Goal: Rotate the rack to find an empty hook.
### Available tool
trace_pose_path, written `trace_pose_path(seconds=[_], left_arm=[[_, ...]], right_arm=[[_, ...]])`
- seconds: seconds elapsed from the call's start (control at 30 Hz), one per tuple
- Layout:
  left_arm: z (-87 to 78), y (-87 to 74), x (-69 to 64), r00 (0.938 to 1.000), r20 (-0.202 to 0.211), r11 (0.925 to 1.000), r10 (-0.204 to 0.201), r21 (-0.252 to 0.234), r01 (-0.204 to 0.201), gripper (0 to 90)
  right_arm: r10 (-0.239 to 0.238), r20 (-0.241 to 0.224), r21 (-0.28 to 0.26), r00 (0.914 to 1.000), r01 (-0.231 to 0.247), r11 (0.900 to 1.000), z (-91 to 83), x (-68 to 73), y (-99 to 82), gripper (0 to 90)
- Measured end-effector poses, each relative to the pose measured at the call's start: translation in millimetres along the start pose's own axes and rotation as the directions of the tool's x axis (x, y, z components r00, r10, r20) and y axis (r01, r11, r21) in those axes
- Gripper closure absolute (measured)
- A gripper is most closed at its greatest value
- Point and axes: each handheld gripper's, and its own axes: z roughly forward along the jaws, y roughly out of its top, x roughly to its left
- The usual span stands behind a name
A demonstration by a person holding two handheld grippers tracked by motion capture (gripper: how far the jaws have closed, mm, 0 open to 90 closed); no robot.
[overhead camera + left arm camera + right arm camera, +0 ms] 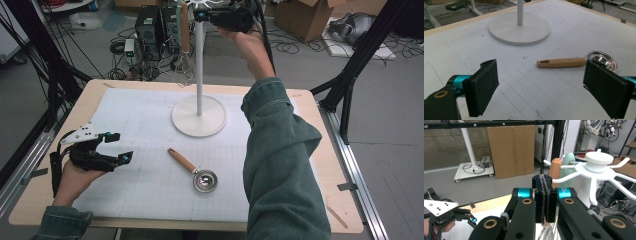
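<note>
Hanging step near done: whisk (184, 60) on rack (199, 75) just beside empty, pressed-together right tool (200, 15); next, reaching with wide-apart left tool (117, 147) for scoop (195, 172) ahead.

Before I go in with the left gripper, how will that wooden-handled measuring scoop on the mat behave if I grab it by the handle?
The scoop looks stiff: solid wooden handle, metal bowl. It will probably hang bowl-heavy, so a grip near the handle's free end may let it droop. The handle looks rounded and smooth, so it might roll or slip between the left gripper pads.
</note>
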Motion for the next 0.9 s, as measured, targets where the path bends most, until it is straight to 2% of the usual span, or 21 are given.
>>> trace_pose_path(seconds=[0.07, 0.27, 0.33, 0.5, 0.57, 0.73, 0.9], left_arm=[[-0.5, 0.1, 0.2, 1.0000, -0.006, 1.0000, -0.002, -0.002, 0.002, 13.3], [-0.8, 0.0, 1.1, 1.0000, -0.002, 1.0000, -0.005, -0.005, 0.005, 13.3], [-0.4, 0.1, 0.8, 1.0000, 0.000, 1.0000, -0.003, -0.004, 0.003, 13.3], [-0.2, -0.9, 1.5, 1.0000, 0.000, 1.0000, -0.007, -0.001, 0.007, 13.3], [-1.3, -1.4, 2.2, 1.0000, -0.005, 1.0000, -0.008, -0.003, 0.008, 13.3], [-3.4, -1.1, 3.1, 0.9998, -0.015, 0.9999, -0.012, -0.012, 0.012, 13.3], [-0.5, -1.7, 3.0, 0.9999, -0.007, 1.0000, -0.009, 0.001, 0.009, 13.3]], right_arm=[[0.004, -0.002, -0.007, 1.0000, -0.004, 1.0000, -2.0, 0.4, -1.3, 89.6], [0.027, -0.026, -0.025, 0.9993, -0.028, 0.9993, -9.7, 4.4, -13.3, 77.2], [0.053, -0.031, -0.021, 0.9981, -0.054, 0.9983, -12.7, 6.9, -18.7, 70.8], [0.071, -0.044, -0.005, 0.9965, -0.071, 0.9975, -19.4, 17.9, -32.1, 57.9], [0.057, -0.014, 0.025, 0.9983, -0.056, 0.9981, -20.9, 23.2, -37.1, 49.2], [0.073, -0.006, 0.053, 0.9973, -0.073, 0.9959, -27.1, 33.1, -61.2, 42.6], [0.092, -0.026, 0.080, 0.9954, -0.090, 0.9927, -34.2, 42.2, -86.8, 41.6]])
